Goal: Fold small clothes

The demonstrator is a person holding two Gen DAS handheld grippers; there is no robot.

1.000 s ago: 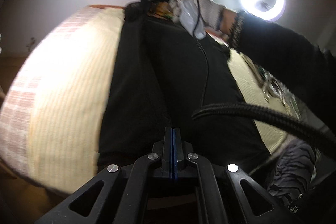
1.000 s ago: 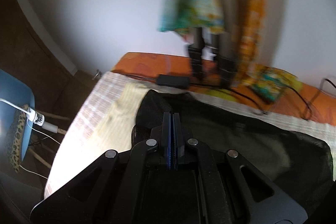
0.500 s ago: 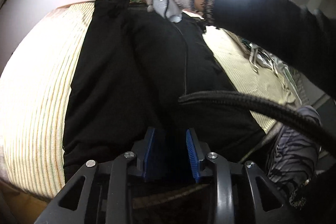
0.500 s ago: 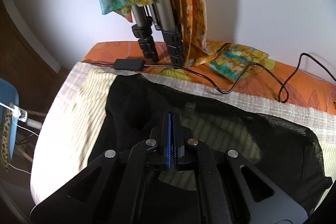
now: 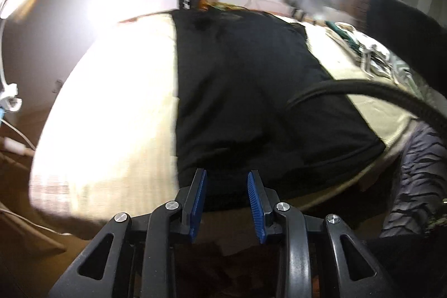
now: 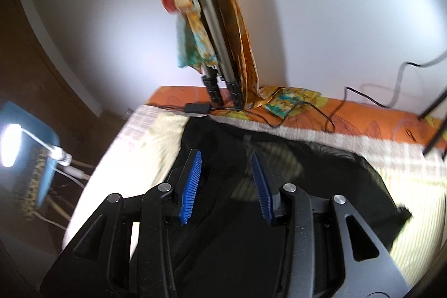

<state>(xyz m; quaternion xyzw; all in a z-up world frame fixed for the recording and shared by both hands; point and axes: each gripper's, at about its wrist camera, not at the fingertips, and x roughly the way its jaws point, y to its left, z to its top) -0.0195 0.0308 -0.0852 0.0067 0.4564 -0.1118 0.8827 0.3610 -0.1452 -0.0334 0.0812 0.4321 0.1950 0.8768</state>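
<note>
A fold looked just laid down and let go, by my reading: the black garment (image 5: 251, 91) lay as a long flat panel on the pale striped cloth (image 5: 111, 113) covering the table, running from six o'clock up toward twelve in the left wrist view. The left gripper (image 5: 226, 198) stood parted over the garment's near hem, nothing pinched between its blue pads (image 5: 198, 197). The right gripper (image 6: 226, 182) was opening above the far end near the collar, the fabric lying below the jaws rather than pressed by them; in the left view it hung blurred at one o'clock. In the right view the garment (image 6: 321, 175) appeared thin, partly sheer at the neck opening, with its edge at three o'clock bulging unevenly. The next move probably called for regripping one short end at both corners and carrying it over the other end.
</note>
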